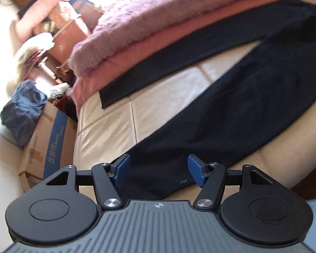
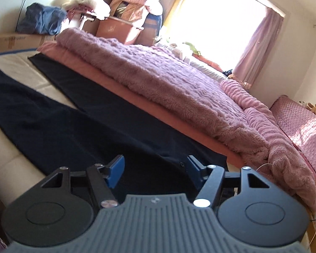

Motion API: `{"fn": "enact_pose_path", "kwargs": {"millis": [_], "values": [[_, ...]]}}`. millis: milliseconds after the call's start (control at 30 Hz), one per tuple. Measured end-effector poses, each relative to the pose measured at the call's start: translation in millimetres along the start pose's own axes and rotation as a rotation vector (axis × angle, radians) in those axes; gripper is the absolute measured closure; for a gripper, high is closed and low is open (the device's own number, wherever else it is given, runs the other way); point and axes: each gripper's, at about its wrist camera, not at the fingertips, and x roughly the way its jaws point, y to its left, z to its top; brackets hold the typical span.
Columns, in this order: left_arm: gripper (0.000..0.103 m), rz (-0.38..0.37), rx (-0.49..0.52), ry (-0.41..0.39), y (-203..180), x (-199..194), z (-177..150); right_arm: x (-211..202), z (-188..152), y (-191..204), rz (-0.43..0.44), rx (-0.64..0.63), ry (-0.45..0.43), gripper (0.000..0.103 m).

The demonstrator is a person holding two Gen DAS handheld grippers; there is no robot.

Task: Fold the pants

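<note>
Nearest the lens, my left gripper [image 1: 158, 170] stands open above a leg hem of the dark pants [image 1: 231, 105], blue pads [image 1: 121, 168] apart. My right gripper [image 2: 154, 171], also open, hovers at the waist end. Pants lie flat on the cream bed [image 1: 115, 122], legs spread, beside a pink blanket [image 2: 168, 80].
</note>
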Motion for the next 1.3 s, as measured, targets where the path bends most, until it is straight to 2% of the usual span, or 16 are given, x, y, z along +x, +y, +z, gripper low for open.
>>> {"fn": "enact_pose_path", "kwargs": {"millis": [67,133,200,400,500,600,733,800,833,867,900,967,1133,1200,1300], "values": [[0.029,-0.029,0.090,0.020,2.7,11.7,-9.4,15.4,-10.1,0.1,0.024,-0.030,0.059,0.055],[0.029,-0.053,0.194,0.022,2.5,21.2,-19.5,26.6,-19.2,-3.2,0.043,-0.013,0.110,0.055],[0.029,-0.051,0.284,0.069,1.0,34.9,-26.9,37.7,-23.2,-11.6,0.056,0.028,0.159,0.058],[0.029,-0.050,0.465,0.183,-3.6,64.0,-49.2,49.5,-21.2,-18.3,0.047,0.060,0.183,0.052],[0.028,-0.038,0.484,0.202,-5.8,75.5,-53.4,54.9,-19.8,-18.1,0.048,0.068,0.204,0.052],[0.025,-0.020,0.487,0.195,-7.2,77.6,-54.6,54.4,-19.2,-14.6,0.053,0.083,0.222,0.051],[0.031,0.040,0.448,0.175,-14.2,74.6,-57.2,53.2,-19.8,-18.1,0.022,0.049,0.247,0.051],[0.041,0.093,0.419,0.151,-21.0,73.5,-61.1,54.9,-21.7,-22.5,0.012,0.004,0.266,0.051],[0.053,0.124,0.405,0.142,-25.0,73.6,-61.8,56.0,-24.5,-25.0,0.009,-0.026,0.283,0.051],[0.068,0.159,0.394,0.139,-29.9,75.6,-61.7,57.3,-27.7,-27.8,0.007,-0.057,0.301,0.051],[0.075,0.197,0.391,0.144,-35.1,79.2,-61.1,58.4,-31.4,-30.5,0.008,-0.088,0.318,0.051],[0.080,0.248,0.358,0.164,-37.3,85.9,-55.9,58.8,-40.3,-36.2,0.019,-0.160,0.349,0.053],[0.100,0.267,0.324,0.210,-31.5,91.6,-44.8,54.1,-62.6,-49.2,0.065,-0.329,0.407,0.053],[0.101,0.282,0.254,0.200,-23.0,86.4,-38.3,52.0,-71.5,-51.9,0.097,-0.381,0.430,0.053],[0.102,0.282,0.074,0.192,-3.5,73.2,-21.1,52.6,-78.3,-52.6,0.148,-0.441,0.453,0.053]]}}
